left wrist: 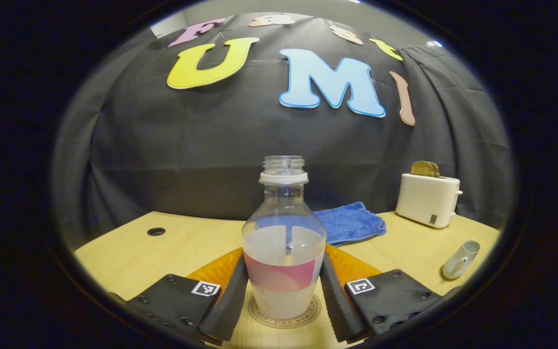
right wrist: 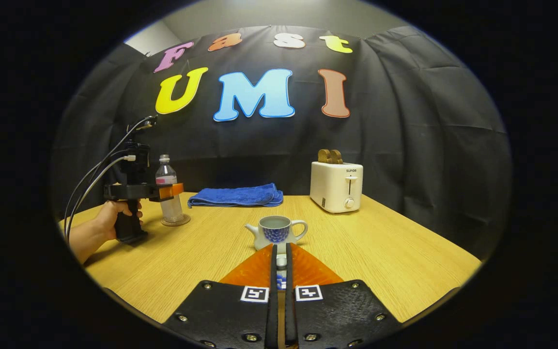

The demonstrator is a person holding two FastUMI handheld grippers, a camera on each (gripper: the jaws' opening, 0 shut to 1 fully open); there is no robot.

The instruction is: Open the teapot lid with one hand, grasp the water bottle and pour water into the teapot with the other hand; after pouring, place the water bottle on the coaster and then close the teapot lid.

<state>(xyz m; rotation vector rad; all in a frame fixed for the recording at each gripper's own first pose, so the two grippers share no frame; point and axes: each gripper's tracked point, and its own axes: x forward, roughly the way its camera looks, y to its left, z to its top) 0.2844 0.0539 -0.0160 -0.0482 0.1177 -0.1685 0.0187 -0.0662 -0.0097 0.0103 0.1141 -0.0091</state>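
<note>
1. In the left gripper view, the left gripper (left wrist: 284, 300) brackets an uncapped water bottle (left wrist: 284, 252) that stands upright on a round coaster (left wrist: 286, 317) on the wooden table (left wrist: 162, 252); the fingers sit close on either side of the bottle, and whether both press on it cannot be told.
2. The bottle is partly filled with water.
3. In the right gripper view, the right gripper (right wrist: 281, 271) has its jaws drawn narrow on the teapot lid (right wrist: 281, 261), held just in front of the open teapot (right wrist: 276, 230), which stands mid-table.
4. Farther left in that view, a hand (right wrist: 109, 218) holds the other gripper at the bottle.
5. A blue towel (right wrist: 235, 196) and a white toaster (right wrist: 337, 186) holding toast sit at the back of the table.
</note>
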